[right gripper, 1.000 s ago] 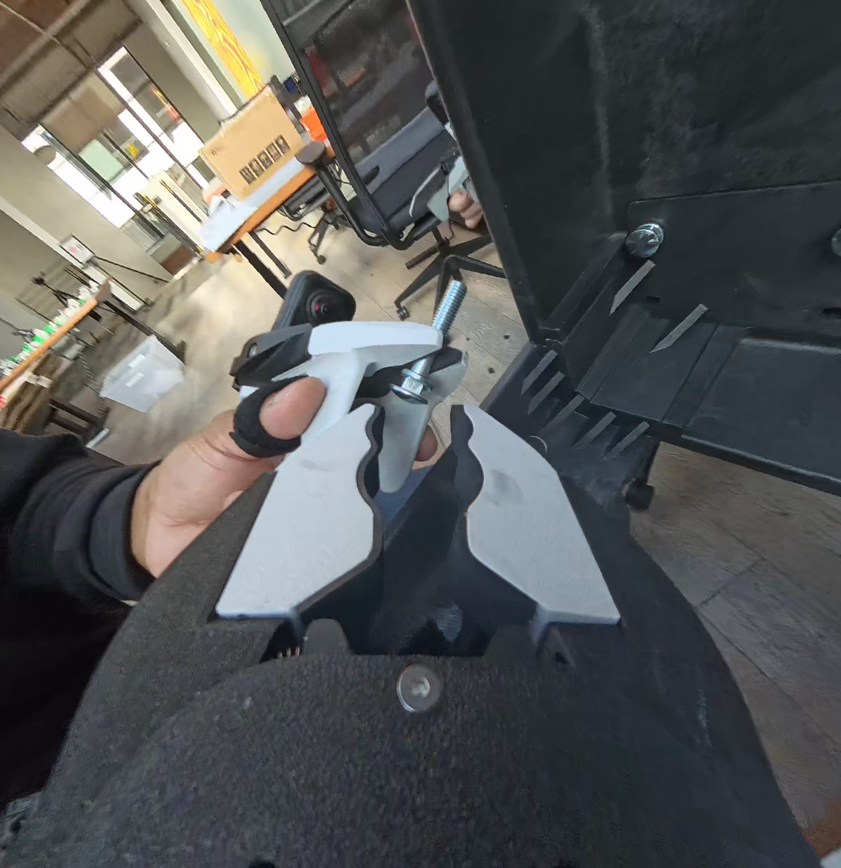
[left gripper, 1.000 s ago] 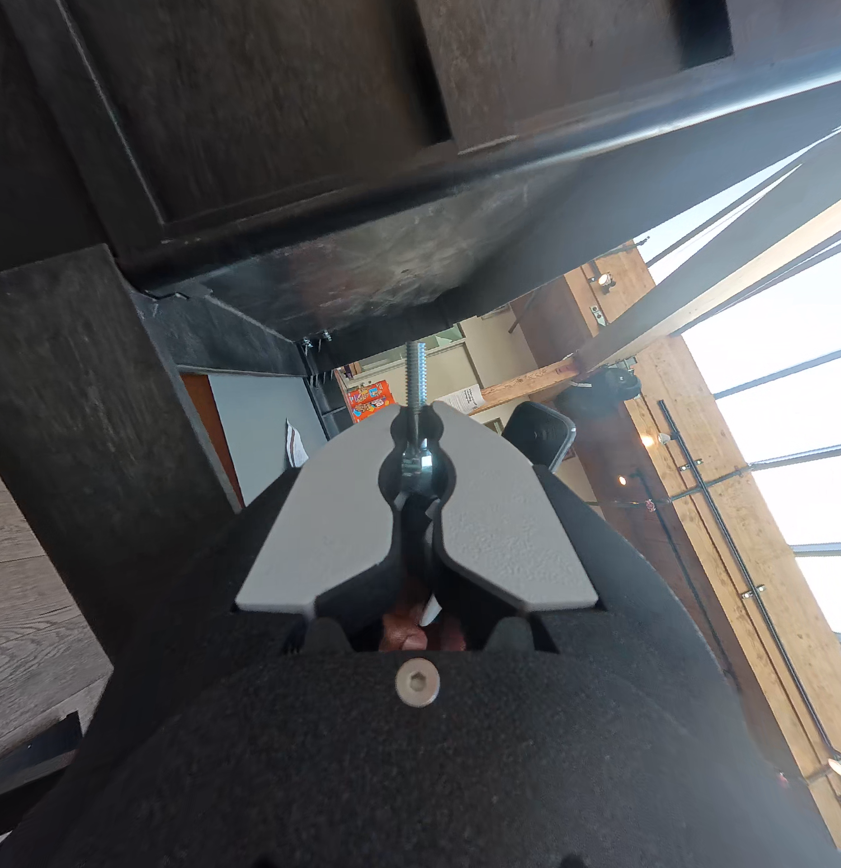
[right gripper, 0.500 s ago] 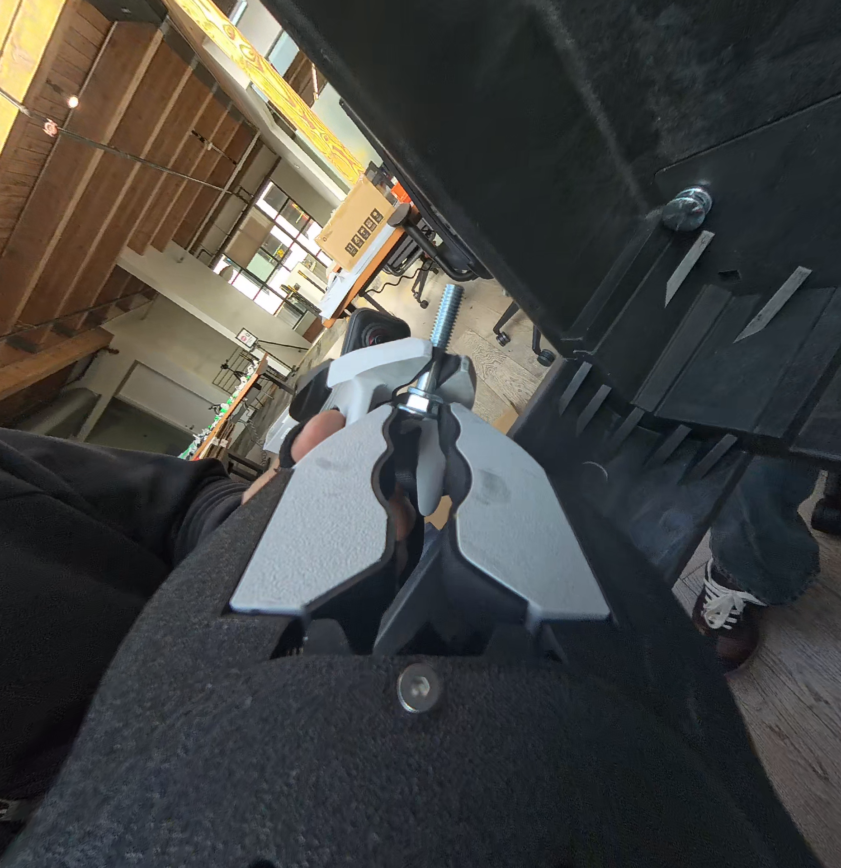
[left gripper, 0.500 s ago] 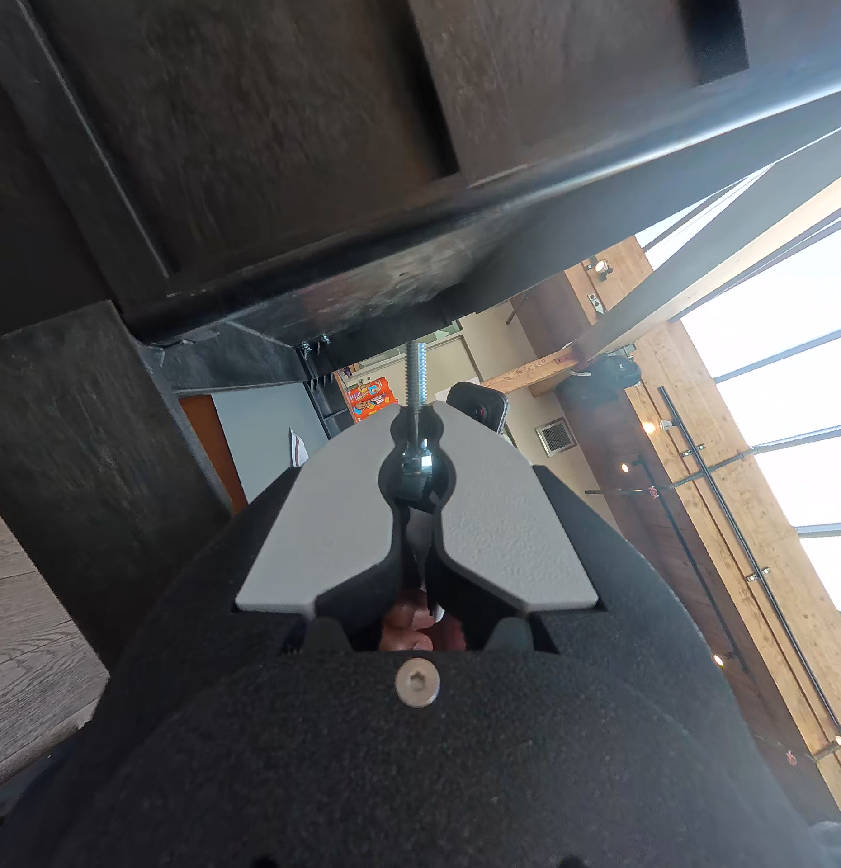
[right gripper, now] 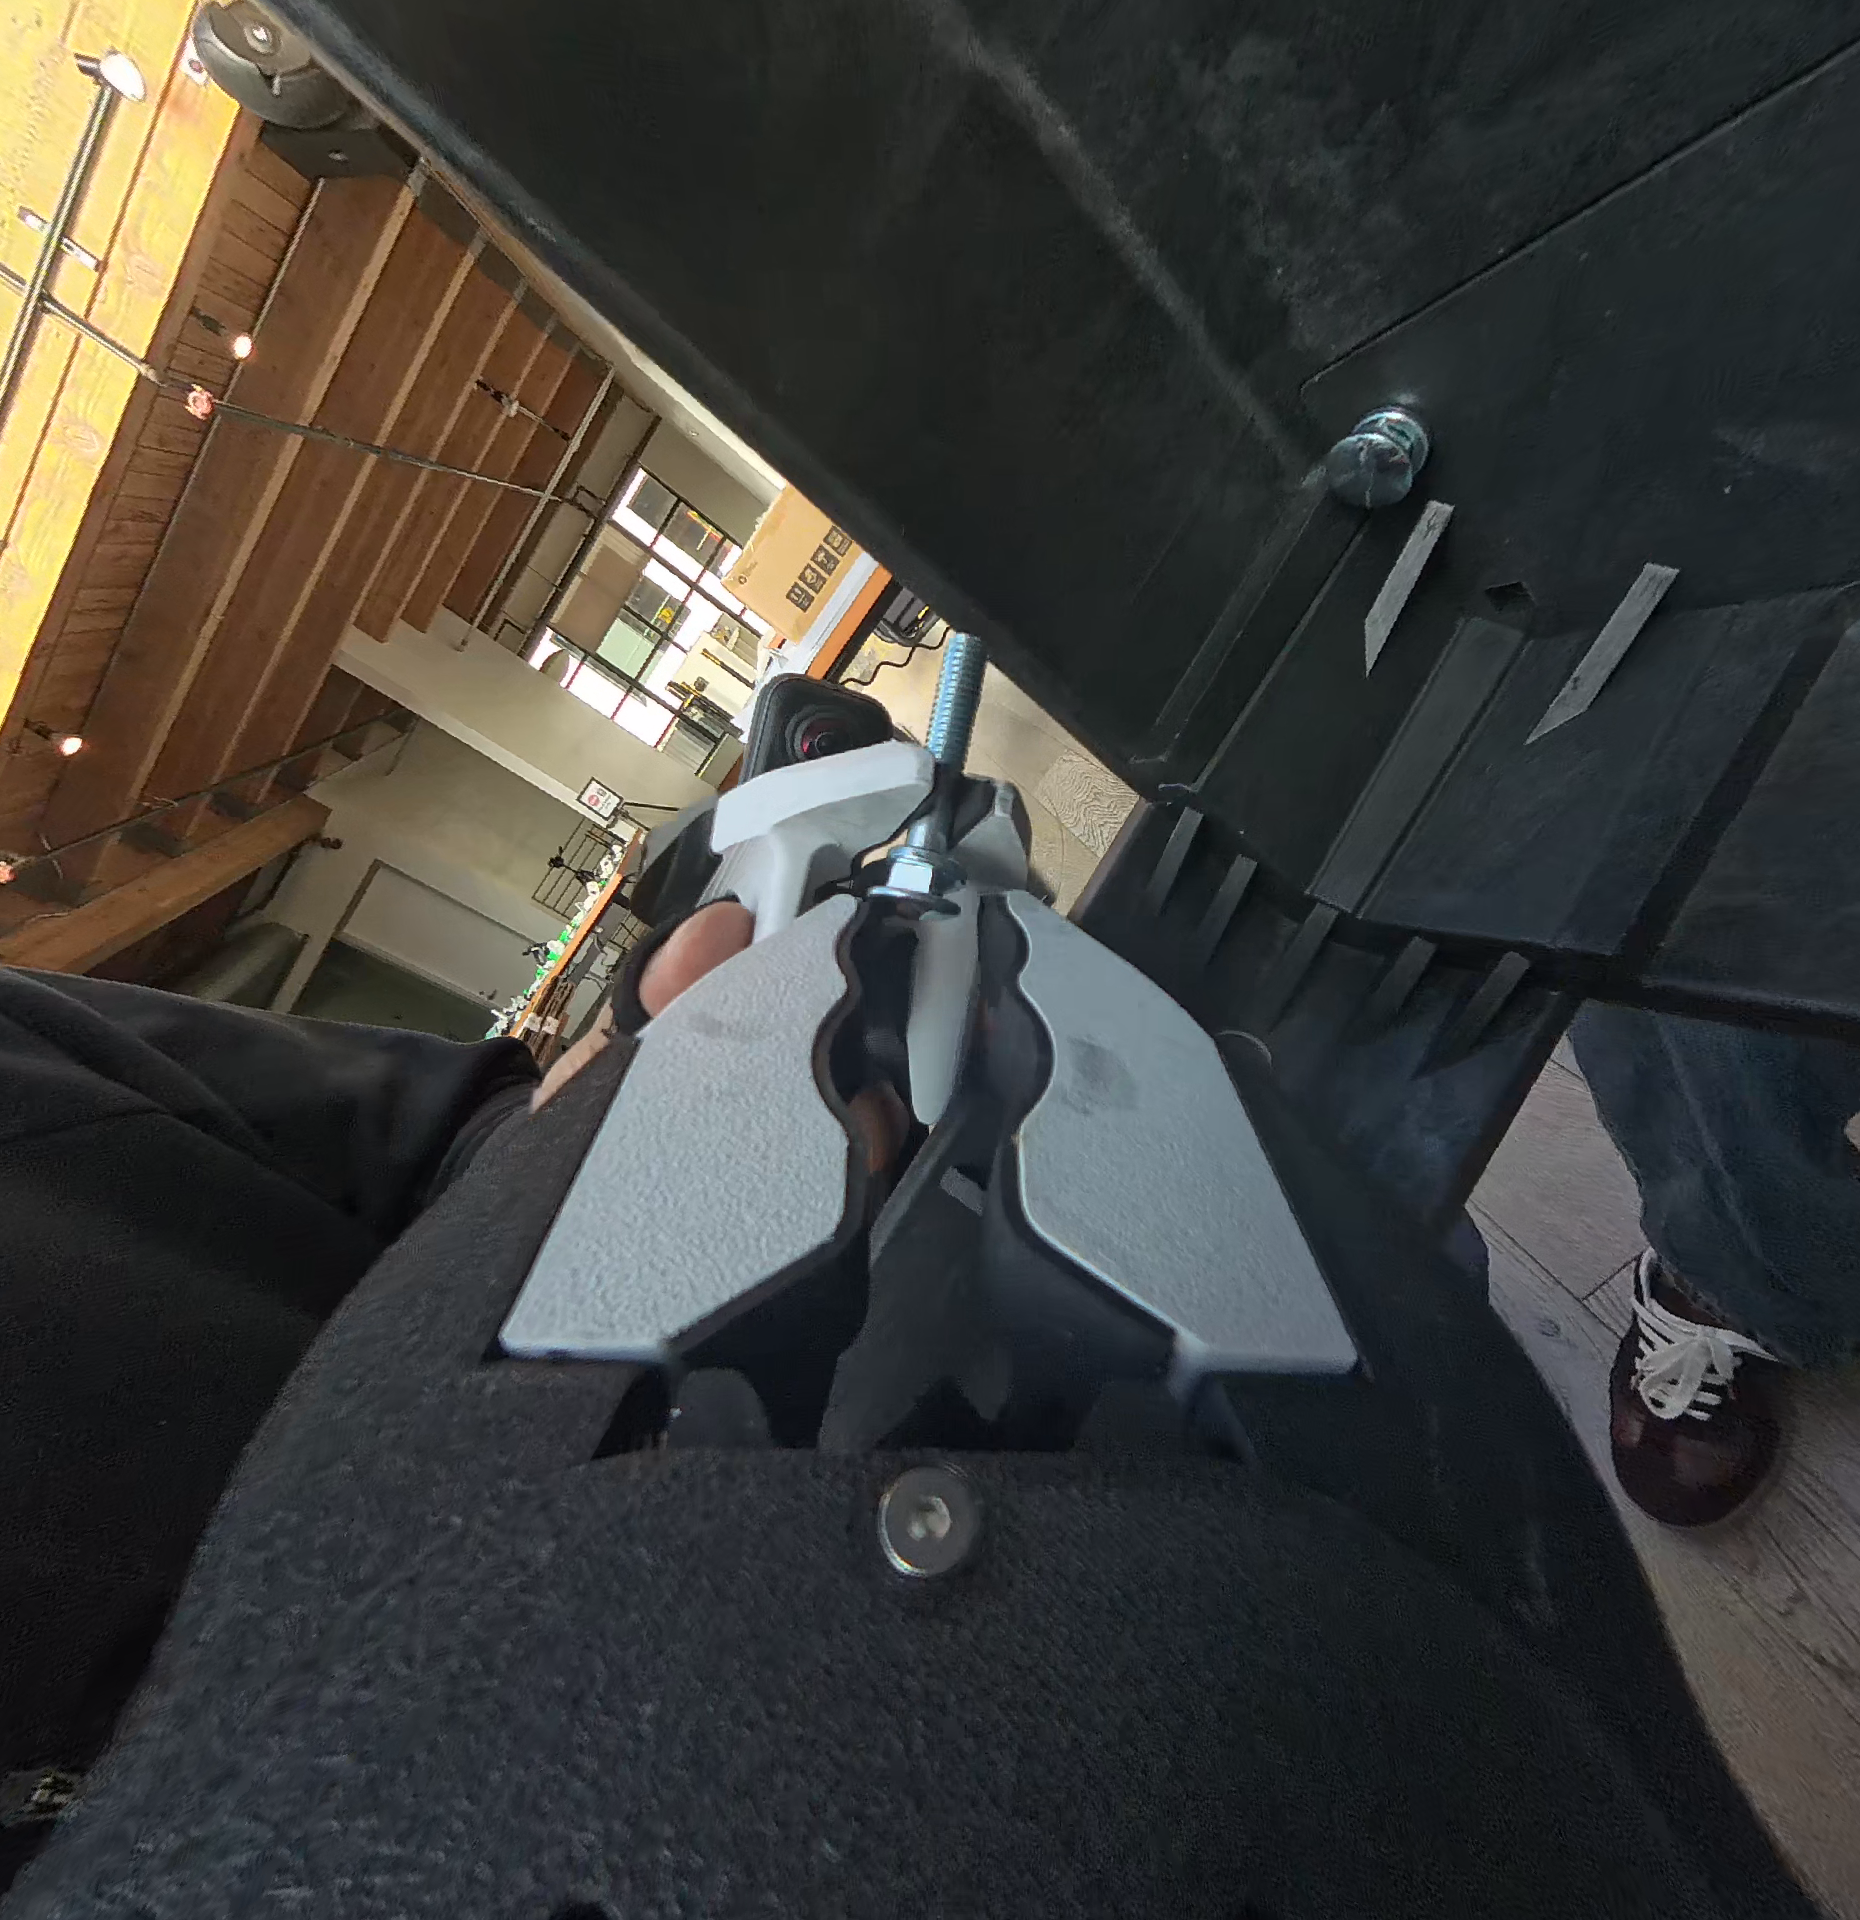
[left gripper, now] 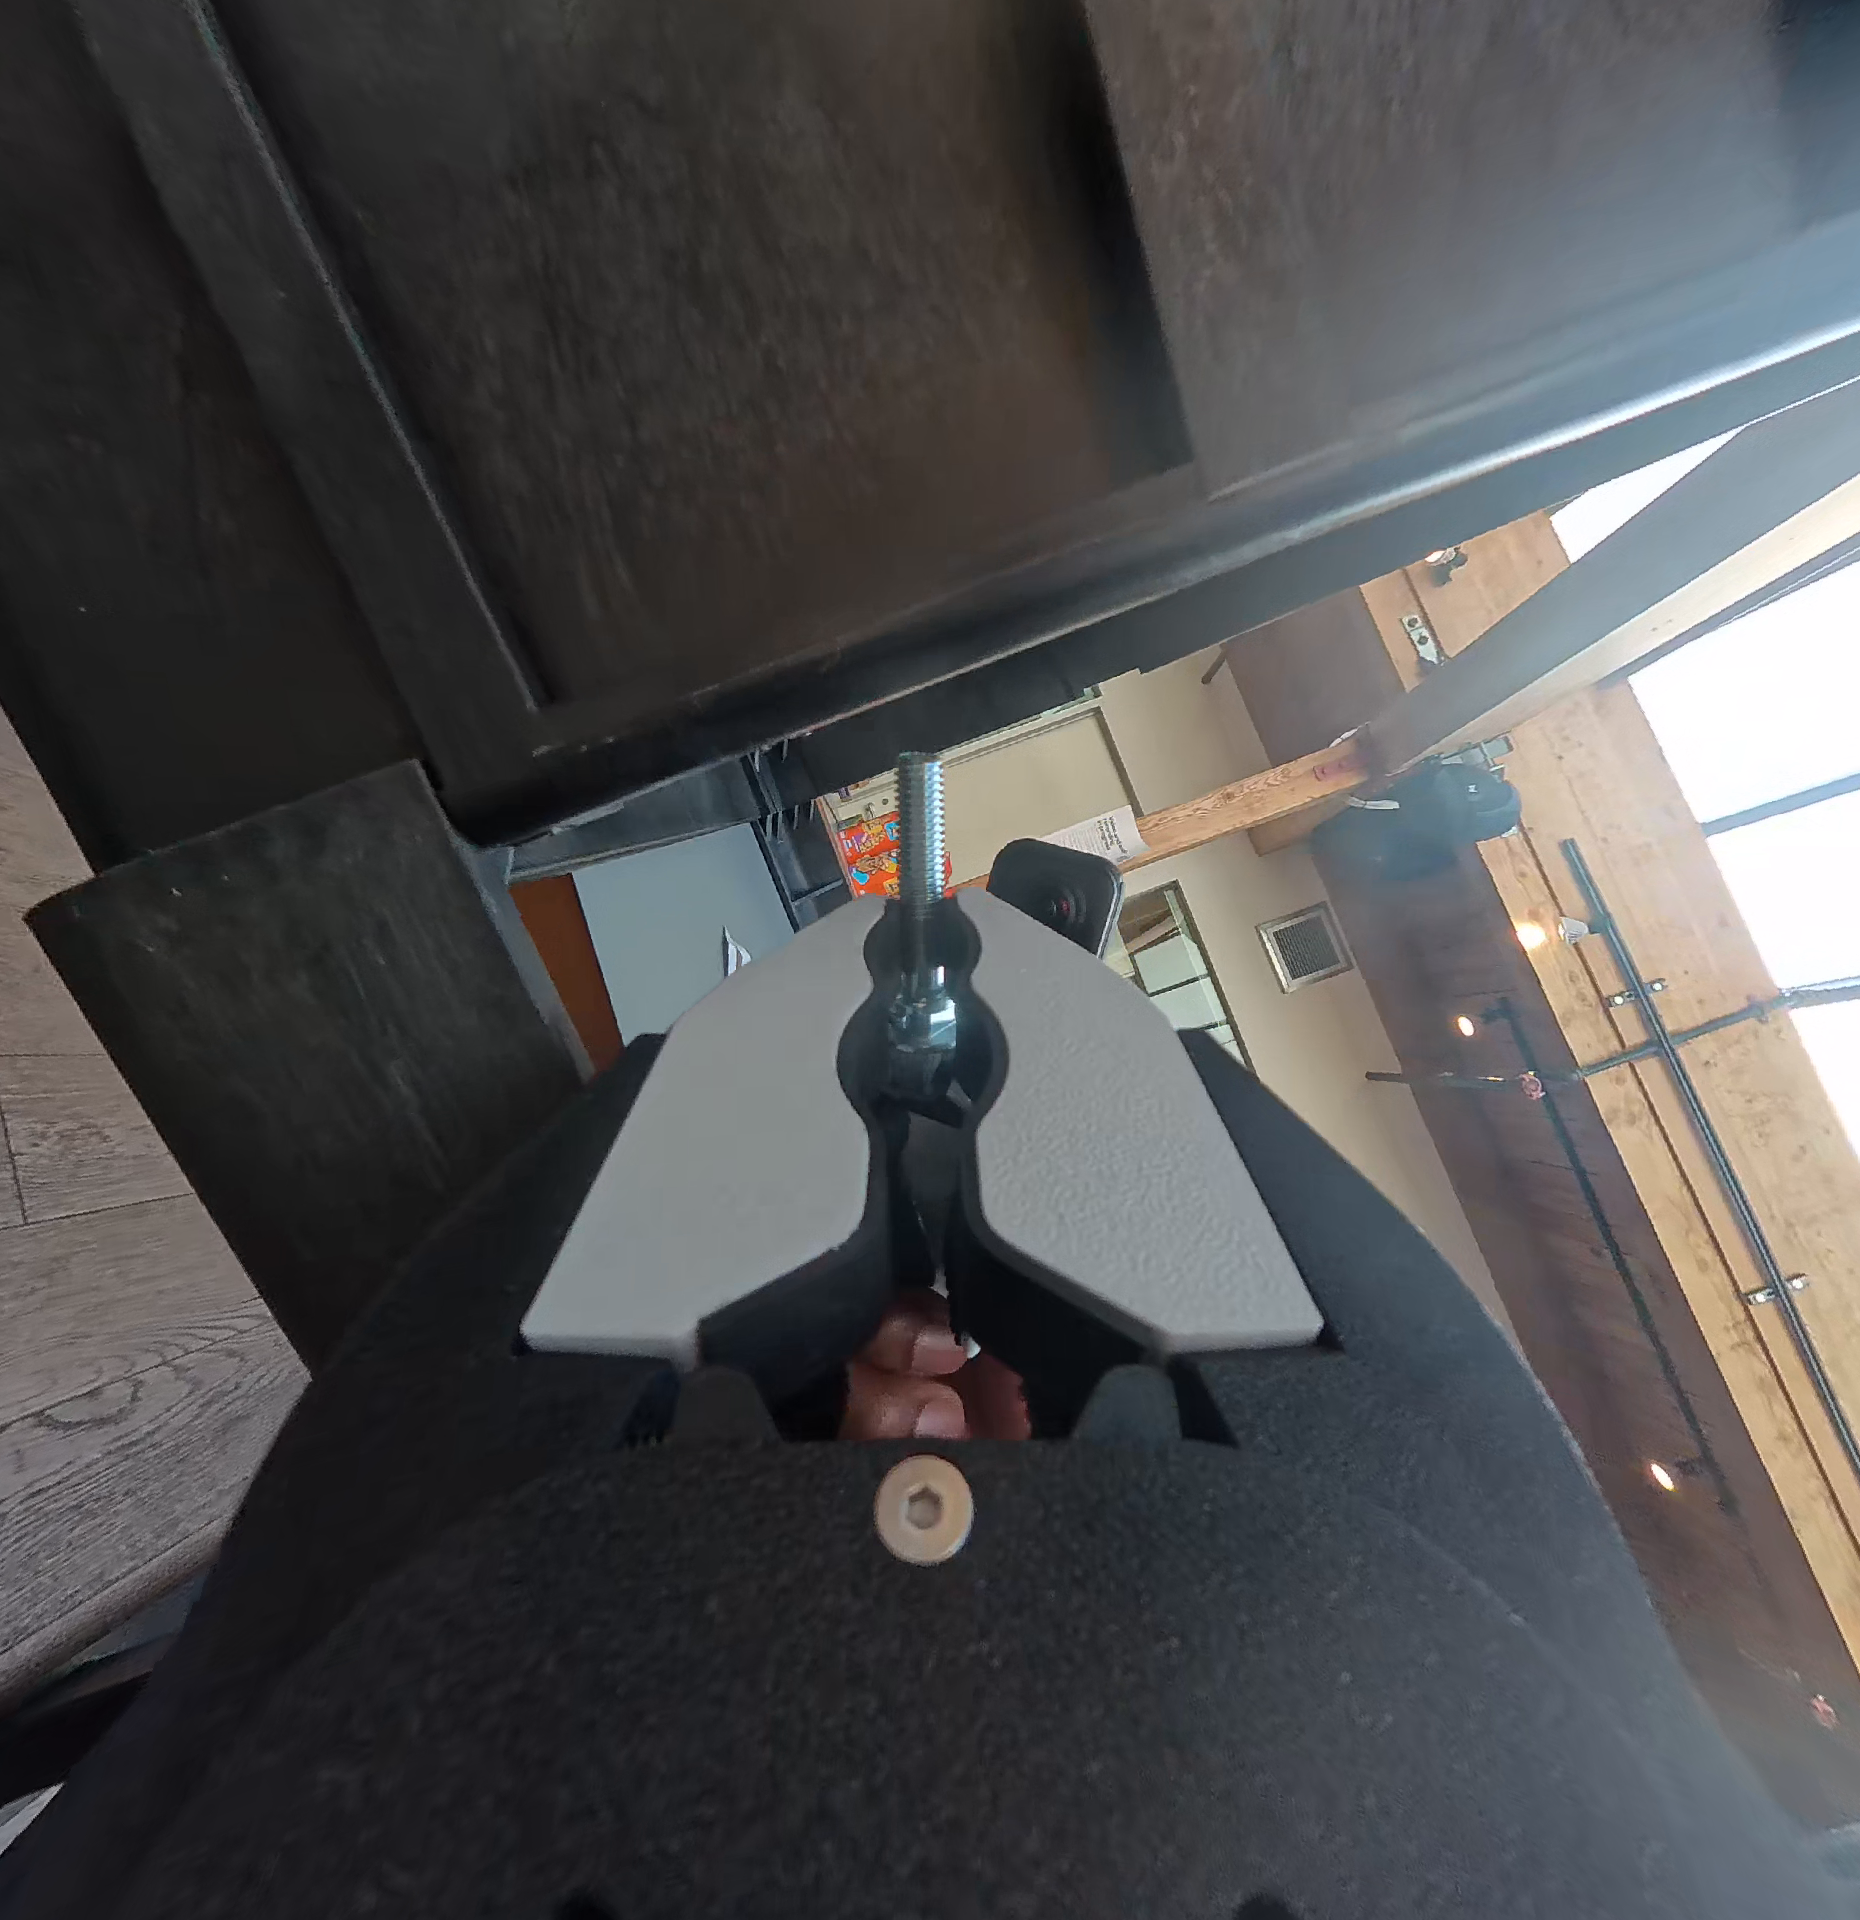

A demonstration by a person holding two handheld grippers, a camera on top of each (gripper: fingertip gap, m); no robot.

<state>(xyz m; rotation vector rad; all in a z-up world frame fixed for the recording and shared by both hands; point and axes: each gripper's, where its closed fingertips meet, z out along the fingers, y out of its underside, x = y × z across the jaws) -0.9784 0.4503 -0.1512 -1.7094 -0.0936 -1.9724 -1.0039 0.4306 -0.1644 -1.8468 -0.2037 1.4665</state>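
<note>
Left wrist view: left gripper [left gripper: 921, 935] pinches bolt [left gripper: 919, 821]; right gripper [right gripper: 931, 935] sits at its nut [right gripper: 910, 871], grip unclear; we'd hold it straight.

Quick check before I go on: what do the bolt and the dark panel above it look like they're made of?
Bolt: bright, silvery, with shiny threads and a hex nut, so likely plated steel. The left gripper is closed on it. Dark panel: matte black, dusty and scuffed, with a rounded metal fastener; probably painted metal or coated board, hard to tell which.
</note>
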